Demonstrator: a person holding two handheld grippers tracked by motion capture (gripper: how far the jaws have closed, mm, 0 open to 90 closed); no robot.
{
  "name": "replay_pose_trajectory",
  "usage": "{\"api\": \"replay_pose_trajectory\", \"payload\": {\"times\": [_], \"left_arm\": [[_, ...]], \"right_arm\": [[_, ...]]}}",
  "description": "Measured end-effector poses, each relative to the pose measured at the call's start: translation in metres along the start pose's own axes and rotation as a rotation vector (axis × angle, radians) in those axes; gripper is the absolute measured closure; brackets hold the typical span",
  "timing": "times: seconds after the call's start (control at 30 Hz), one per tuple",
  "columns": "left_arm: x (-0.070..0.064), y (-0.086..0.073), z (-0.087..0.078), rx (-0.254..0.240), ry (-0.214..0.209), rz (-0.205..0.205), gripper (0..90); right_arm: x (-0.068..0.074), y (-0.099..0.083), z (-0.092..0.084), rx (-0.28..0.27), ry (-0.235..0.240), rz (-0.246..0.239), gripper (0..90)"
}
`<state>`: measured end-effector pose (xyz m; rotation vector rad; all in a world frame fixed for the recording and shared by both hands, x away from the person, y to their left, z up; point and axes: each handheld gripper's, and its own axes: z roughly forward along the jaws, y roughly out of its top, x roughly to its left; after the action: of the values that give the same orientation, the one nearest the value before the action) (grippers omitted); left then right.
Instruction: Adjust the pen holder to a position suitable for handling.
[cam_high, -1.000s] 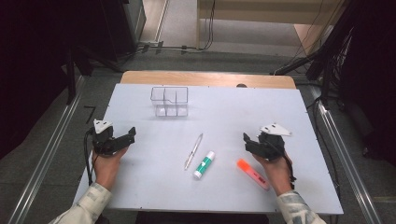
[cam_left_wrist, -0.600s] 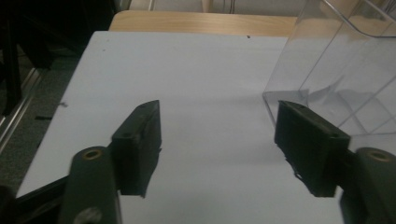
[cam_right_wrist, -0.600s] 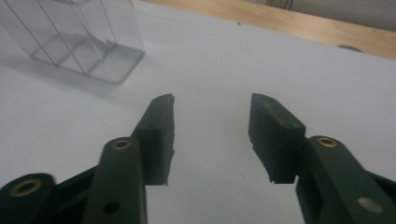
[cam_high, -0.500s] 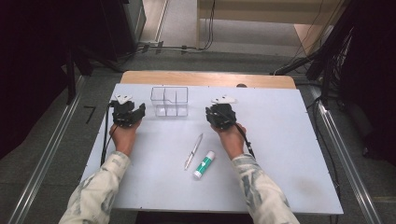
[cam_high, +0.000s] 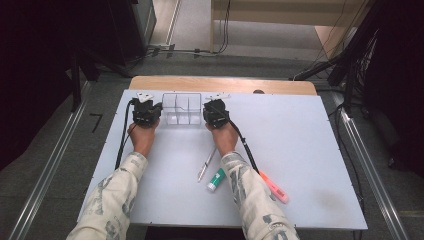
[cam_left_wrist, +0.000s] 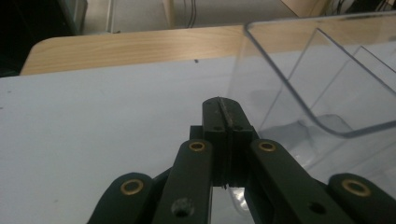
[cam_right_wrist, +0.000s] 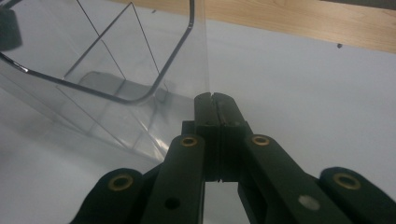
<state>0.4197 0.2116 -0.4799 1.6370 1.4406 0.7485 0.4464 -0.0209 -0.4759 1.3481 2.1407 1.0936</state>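
A clear plastic organiser (cam_high: 181, 109) with several compartments stands at the back of the white table (cam_high: 310, 145). My left gripper (cam_high: 158, 109) is at its left end and my right gripper (cam_high: 206, 110) at its right end. In the left gripper view my left gripper (cam_left_wrist: 222, 105) has just closed, and the organiser's (cam_left_wrist: 322, 79) thin end wall runs into the seam between the jaws. In the right gripper view my right gripper (cam_right_wrist: 215, 100) has likewise just closed, pinching the other end wall of the organiser (cam_right_wrist: 107, 60).
A silver pen (cam_high: 206, 165), a green and white glue stick (cam_high: 217, 180) and an orange highlighter (cam_high: 274, 187) lie on the table nearer the person, between and beside the forearms. A wooden board edge (cam_high: 225, 84) runs behind the table.
Both hands moved from the table's outer sides forward and inward to the organiser's two ends. Both grippers went from open to shut on its end walls.
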Motion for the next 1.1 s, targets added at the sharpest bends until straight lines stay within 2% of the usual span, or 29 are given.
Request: {"api": "replay_pose_trajectory", "payload": {"times": [0.13, 0.2, 0.27, 0.3, 0.4, 0.47, 0.5, 0.53, 0.57, 0.6, 0.63, 0.67, 0.7, 0.8, 0.93, 1.1], "left_arm": [[0.0, -0.001, 0.0, 0.013, -0.011, -0.018, 90.0], [-0.005, -0.001, -0.002, 0.026, -0.03, -0.02, 90.0], [-0.008, -0.002, -0.003, 0.033, -0.044, -0.021, 90.0], [-0.018, -0.005, -0.006, 0.029, -0.079, -0.013, 90.0], [-0.037, -0.009, -0.01, 0.042, -0.126, 0.019, 90.0], [-0.054, -0.01, -0.013, 0.034, -0.144, 0.047, 90.0], [-0.063, -0.01, -0.014, 0.025, -0.156, 0.048, 90.0], [-0.063, -0.01, -0.014, 0.025, -0.156, 0.048, 90.0], [-0.08, -0.011, -0.014, 0.01, -0.171, 0.062, 90.0], [-0.09, -0.011, -0.014, 0.001, -0.177, 0.067, 90.0], [-0.098, -0.012, -0.012, 0.0, -0.181, 0.077, 90.0], [-0.098, -0.012, -0.012, 0.0, -0.181, 0.077, 90.0], [-0.115, -0.014, -0.008, 0.015, -0.188, 0.093, 90.0], [-0.135, -0.02, -0.002, 0.025, -0.214, 0.1, 90.0], [-0.152, -0.02, 0.005, 0.027, -0.221, 0.11, 90.0], [-0.156, -0.018, 0.007, 0.028, -0.217, 0.116, 90.0]], "right_arm": [[-0.001, 0.0, 0.0, 0.007, 0.004, -0.01, 87.7], [-0.001, -0.002, -0.004, 0.022, -0.007, -0.054, 87.8], [-0.008, -0.005, -0.009, 0.027, 0.006, -0.039, 87.8], [-0.012, -0.008, -0.013, 0.019, 0.01, -0.035, 87.8], [-0.028, -0.02, -0.027, 0.01, 0.014, -0.036, 87.8], [-0.04, -0.028, -0.038, 0.011, 0.013, -0.037, 87.8], [-0.047, -0.031, -0.044, 0.012, 0.013, -0.037, 87.8], [-0.053, -0.035, -0.05, 0.012, 0.009, -0.033, 87.8], [-0.059, -0.039, -0.055, 0.011, 0.002, -0.032, 87.8], [-0.066, -0.043, -0.061, 0.011, -0.008, -0.03, 87.8], [-0.072, -0.047, -0.066, 0.009, -0.02, -0.031, 87.8], [-0.072, -0.047, -0.066, 0.009, -0.02, -0.031, 87.8], [-0.085, -0.053, -0.076, 0.009, -0.036, -0.022, 87.8], [-0.103, -0.06, -0.091, 0.003, -0.052, 0.0, 87.8], [-0.12, -0.064, -0.104, -0.001, -0.069, 0.011, 87.8], [-0.127, -0.065, -0.105, -0.01, -0.072, 0.036, 87.8]]}}
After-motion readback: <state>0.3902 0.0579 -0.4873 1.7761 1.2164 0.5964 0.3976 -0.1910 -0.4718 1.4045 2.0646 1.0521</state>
